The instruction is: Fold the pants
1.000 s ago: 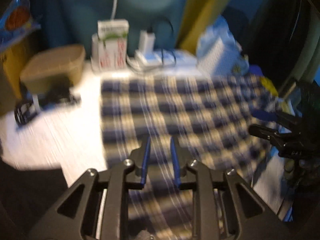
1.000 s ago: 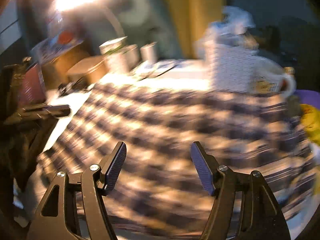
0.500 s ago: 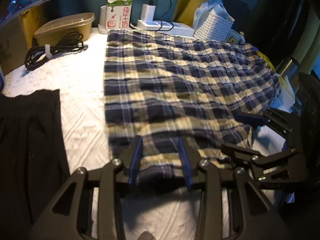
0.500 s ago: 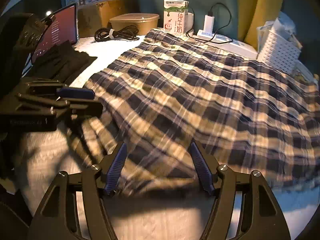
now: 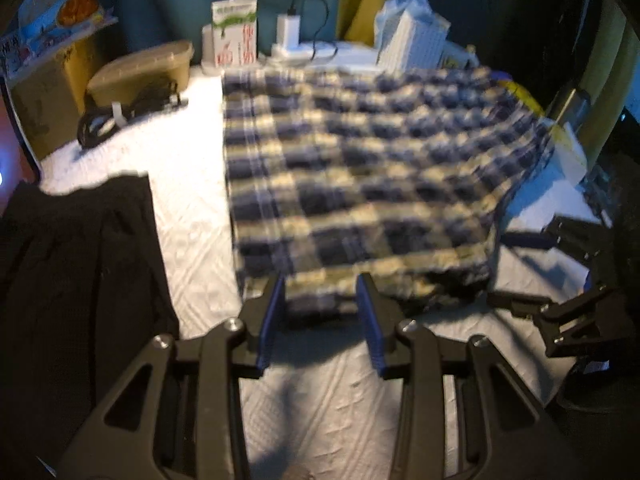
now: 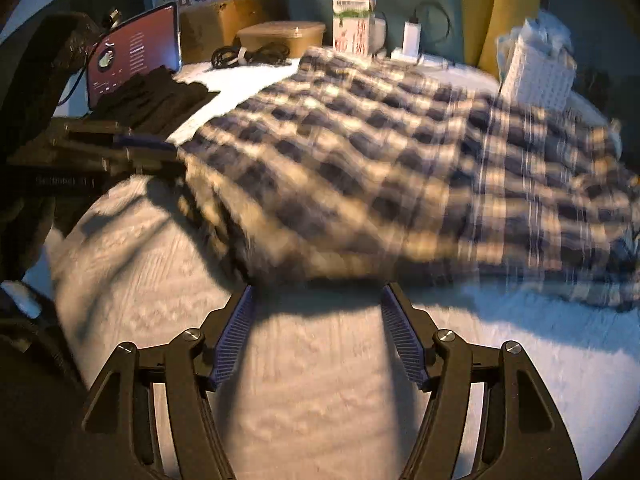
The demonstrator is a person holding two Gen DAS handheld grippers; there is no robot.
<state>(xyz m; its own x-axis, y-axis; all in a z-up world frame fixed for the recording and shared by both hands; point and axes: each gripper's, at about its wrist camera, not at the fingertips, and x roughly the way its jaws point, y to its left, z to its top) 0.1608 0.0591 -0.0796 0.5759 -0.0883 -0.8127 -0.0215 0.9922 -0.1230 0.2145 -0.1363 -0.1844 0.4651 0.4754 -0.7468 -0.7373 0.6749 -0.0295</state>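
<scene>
White textured bedding (image 5: 192,208) covers the work surface, with teal and yellow curtains behind. From the left: one black garment (image 5: 76,264), one coiled black cable (image 5: 120,116), one tan lidded container (image 5: 140,68), one milk carton (image 5: 235,32), one white charger (image 5: 290,30) and one white basket (image 5: 412,42). One pair of plaid pants (image 5: 360,180) lies spread flat across the middle, its near hem toward both cameras.

Only the right wrist view shows a lit tablet screen (image 6: 134,52) and a cardboard box (image 6: 224,16) at far left; the left wrist view alone shows the pants' far right edge hanging off the bedding.

The left gripper (image 5: 322,312) has just been opening; its jaws now stand apart, with the hem lying between the tips but not pinched. A second ago they were nearly closed over the cloth. The right gripper (image 6: 318,312) stands wide apart and empty, just short of the hem, whereas half a second ago its tips overlapped the fabric.
</scene>
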